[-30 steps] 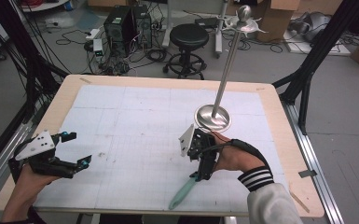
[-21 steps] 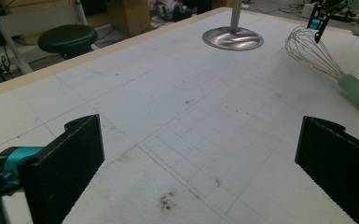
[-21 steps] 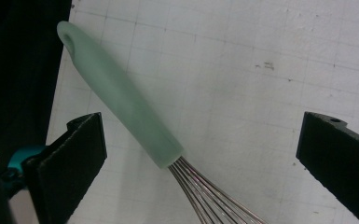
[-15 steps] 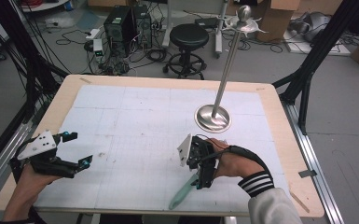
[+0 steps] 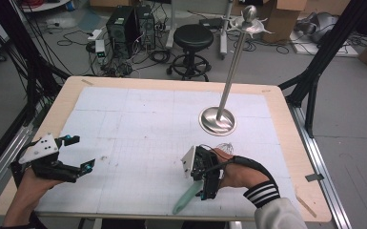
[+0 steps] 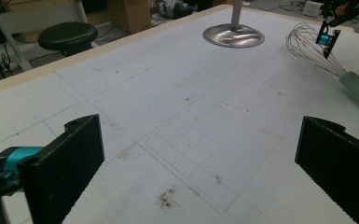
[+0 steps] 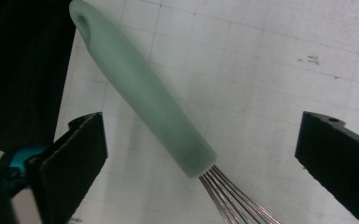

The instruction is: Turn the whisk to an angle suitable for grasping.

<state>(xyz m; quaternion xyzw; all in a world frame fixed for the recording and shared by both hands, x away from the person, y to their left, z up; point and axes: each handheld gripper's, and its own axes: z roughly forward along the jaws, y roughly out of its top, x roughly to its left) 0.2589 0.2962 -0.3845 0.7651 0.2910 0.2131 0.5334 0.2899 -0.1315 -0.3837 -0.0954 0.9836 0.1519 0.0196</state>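
lying flat on the white mat (image 5: 138, 119) near the front edge of the table (image 5: 286, 124): a whisk (image 7: 144, 98) with a pale green handle and thin wire loops, handle end pointing toward the person, wires toward the steel stand (image 5: 218, 120). probably light, with most of its little weight in the handle. handle looks stiff, smooth and slightly tapered, so likely a bit slippery between hard jaws; wire loops springy and easy to bend, a poor place to squeeze. best taken across the thick part of the handle, just short of where the wires enter, jaws square to its length so it won't roll or pivot.

right gripper (image 5: 205, 175) directly over the whisk, pointed down at the mat, hand (image 5: 240, 171) wrapped round the body, wrist bent, striped cuff toward the table's front right. jaws wide apart, one on each side of the handle, touching nothing, holding nothing. handle crossing the gap at a slant in the right gripper view, so a small turn of the wrist seems wanted before closing.

left gripper (image 5: 78, 153) well apart, low over the mat at the front left, held level and aimed across the table toward the whisk. jaws spread wide as well, empty, bare mat between them.
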